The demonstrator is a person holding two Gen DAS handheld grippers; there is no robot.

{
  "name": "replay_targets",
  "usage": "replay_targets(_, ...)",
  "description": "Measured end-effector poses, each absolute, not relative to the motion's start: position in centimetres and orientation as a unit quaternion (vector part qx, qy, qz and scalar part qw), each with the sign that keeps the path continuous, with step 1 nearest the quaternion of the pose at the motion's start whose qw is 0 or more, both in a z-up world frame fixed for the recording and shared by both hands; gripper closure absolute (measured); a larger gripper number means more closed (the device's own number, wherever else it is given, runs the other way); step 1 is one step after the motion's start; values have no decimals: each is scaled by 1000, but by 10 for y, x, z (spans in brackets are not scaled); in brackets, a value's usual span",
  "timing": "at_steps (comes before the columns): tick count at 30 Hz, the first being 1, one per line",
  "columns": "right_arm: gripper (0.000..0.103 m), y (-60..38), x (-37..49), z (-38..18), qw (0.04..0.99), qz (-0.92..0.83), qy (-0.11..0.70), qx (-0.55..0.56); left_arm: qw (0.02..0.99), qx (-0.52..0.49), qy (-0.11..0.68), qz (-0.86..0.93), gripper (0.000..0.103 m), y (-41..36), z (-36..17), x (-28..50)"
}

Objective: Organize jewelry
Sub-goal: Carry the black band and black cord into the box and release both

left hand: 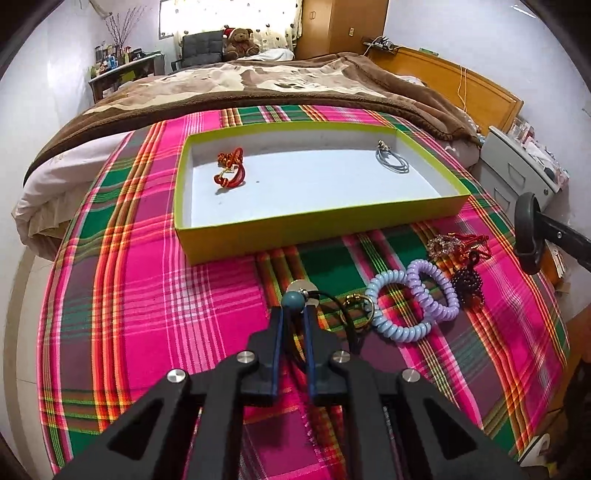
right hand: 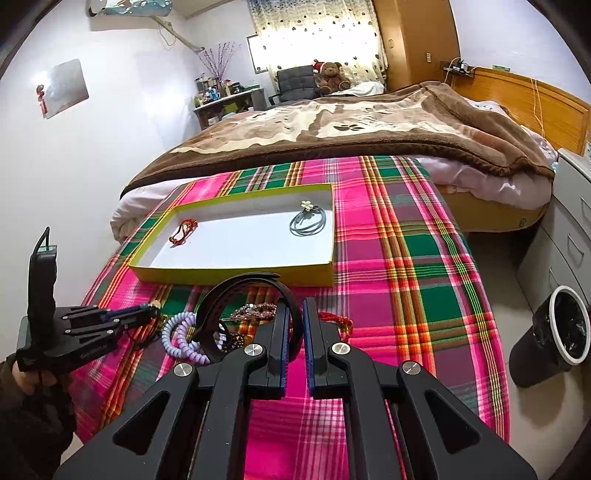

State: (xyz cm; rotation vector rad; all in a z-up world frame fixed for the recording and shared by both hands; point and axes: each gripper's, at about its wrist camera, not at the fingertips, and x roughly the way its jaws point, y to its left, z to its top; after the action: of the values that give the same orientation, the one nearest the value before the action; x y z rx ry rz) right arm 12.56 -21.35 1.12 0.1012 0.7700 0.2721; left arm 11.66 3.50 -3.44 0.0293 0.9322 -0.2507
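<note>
Woven plaid cloth [left hand: 147,295], cardboard tray [left hand: 295,230]

A home bedroom: a bed [right hand: 369,122] under a brown blanket [left hand: 258,85] fills the middle, its wooden headboard [right hand: 517,96] at two o'clock, and at twelve o'clock a teddy bear [right hand: 332,77], curtained window [right hand: 314,33] and wardrobe [right hand: 413,40].

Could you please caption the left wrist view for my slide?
Left gripper pinches a teal bead on the plaid cloth, before a tray holding two pieces.
</note>
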Motion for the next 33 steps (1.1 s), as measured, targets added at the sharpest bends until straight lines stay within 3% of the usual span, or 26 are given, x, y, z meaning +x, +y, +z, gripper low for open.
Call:
replay_targets(21,96,-190,189,44,920,149,358,48,918,-12,374,-130,92,49,41,161)
replay_targets(33,96,-168,271,12,902,140,407,32,908,-41,393,-141,92,45,21,228)
